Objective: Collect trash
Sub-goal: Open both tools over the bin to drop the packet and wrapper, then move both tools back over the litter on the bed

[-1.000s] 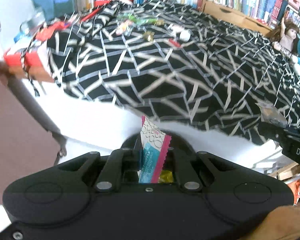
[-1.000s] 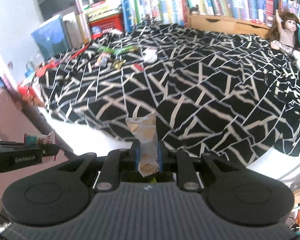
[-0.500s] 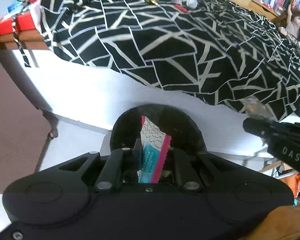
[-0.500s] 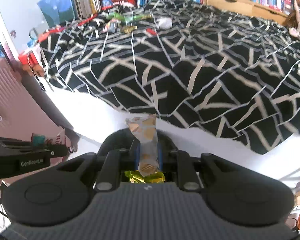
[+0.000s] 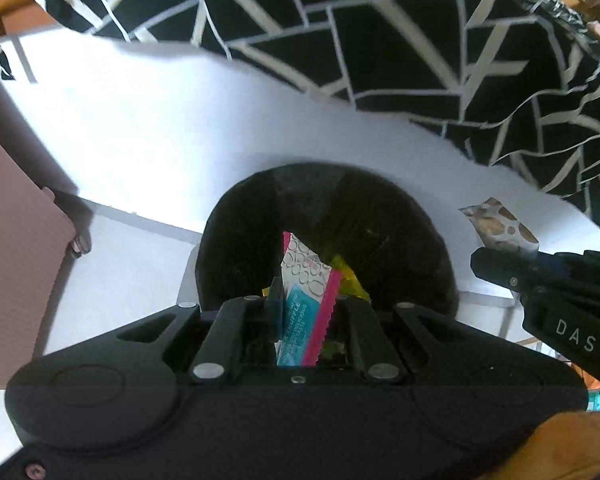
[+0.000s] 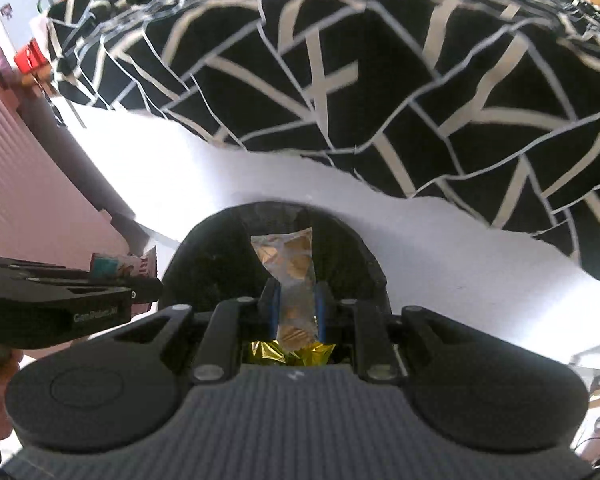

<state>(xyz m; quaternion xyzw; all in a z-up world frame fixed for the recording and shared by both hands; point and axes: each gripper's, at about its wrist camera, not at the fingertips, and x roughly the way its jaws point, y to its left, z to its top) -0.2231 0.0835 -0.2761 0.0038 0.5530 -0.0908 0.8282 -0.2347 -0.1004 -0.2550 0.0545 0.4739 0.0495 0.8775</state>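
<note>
The left hand-held gripper (image 5: 305,300) is closed on a pink and teal snack wrapper (image 5: 306,294) printed with circles; its label is only partly legible, something like "TRUFFLE". The wrapper stands upright over the mouth of a black trash bin (image 5: 380,220), with yellow wrappers (image 5: 350,280) visible inside. The right hand-held gripper (image 6: 296,304) is clamped on a clear wrapper with brown round spots (image 6: 292,276), also above the bin (image 6: 220,240); gold foil (image 6: 290,354) lies under its fingers. The right tool's body reads "DAS" in the left view; the left tool's reads "GenRobot.AI". Behind the bin hang a white sheet (image 5: 140,128) and a black, white-lined bedspread (image 6: 340,60).
</note>
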